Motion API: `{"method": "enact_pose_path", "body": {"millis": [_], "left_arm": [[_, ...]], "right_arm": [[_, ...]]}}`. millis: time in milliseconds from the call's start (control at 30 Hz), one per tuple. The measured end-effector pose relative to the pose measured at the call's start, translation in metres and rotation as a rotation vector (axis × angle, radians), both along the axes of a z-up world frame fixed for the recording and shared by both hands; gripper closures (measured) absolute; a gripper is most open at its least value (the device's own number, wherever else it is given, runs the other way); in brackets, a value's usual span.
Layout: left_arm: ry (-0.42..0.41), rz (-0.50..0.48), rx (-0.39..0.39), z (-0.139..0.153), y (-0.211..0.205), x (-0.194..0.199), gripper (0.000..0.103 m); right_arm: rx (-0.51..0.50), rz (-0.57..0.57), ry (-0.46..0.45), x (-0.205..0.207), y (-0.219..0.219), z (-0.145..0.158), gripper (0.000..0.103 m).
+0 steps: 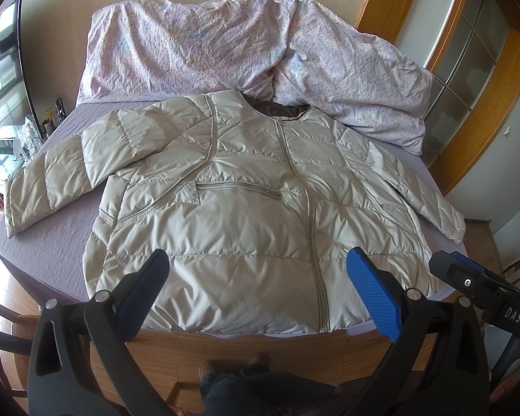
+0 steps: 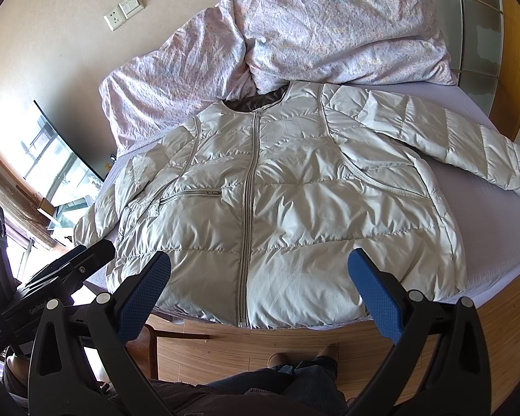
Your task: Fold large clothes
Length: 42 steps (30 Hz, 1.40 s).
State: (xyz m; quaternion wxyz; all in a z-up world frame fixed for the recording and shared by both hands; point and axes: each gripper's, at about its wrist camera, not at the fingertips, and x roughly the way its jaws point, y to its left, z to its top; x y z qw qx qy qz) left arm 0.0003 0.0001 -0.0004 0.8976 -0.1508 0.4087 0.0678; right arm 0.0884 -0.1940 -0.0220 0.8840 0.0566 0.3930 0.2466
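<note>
I had the puffer jacket (image 1: 246, 208) lying front-up and zipped on the bed (image 1: 59, 242), hem at the near edge and both sleeves thrown out sideways, which I judged a sensible spread for starting a fold. My left gripper (image 1: 260, 287) and right gripper (image 2: 260, 287) hung above the hem, jaws spread wide and holding nothing. The rumpled duvet (image 1: 197, 45) sat bunched behind the collar, out of the way.
</note>
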Motion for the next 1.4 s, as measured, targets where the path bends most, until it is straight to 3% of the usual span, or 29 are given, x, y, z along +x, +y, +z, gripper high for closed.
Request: {"method": "enact_pose_path", "body": {"millis": [500,633,867,1100,1400], "left_arm": [[0.019,0.002,0.013,-0.001,0.000,0.002,0.002],[0.044,0.015,0.034,-0.010,0.000,0.016,0.002],[0.072,0.038,0.071,-0.016,0.001,0.039,0.002],[0.118,0.081,0.069,-0.028,0.003,0.067,0.002],[0.160,0.105,0.043,-0.036,-0.003,0.093,0.002]], "right_arm": [[0.028,-0.016,-0.006,0.012,-0.004,-0.001,0.001],[0.091,-0.051,0.013,0.037,-0.019,-0.014,0.001],[0.091,-0.106,0.082,0.082,-0.047,-0.036,0.001],[0.057,-0.302,0.135,0.151,-0.116,-0.050,0.001],[0.043,-0.681,0.280,0.223,-0.262,-0.089,0.020]]}}
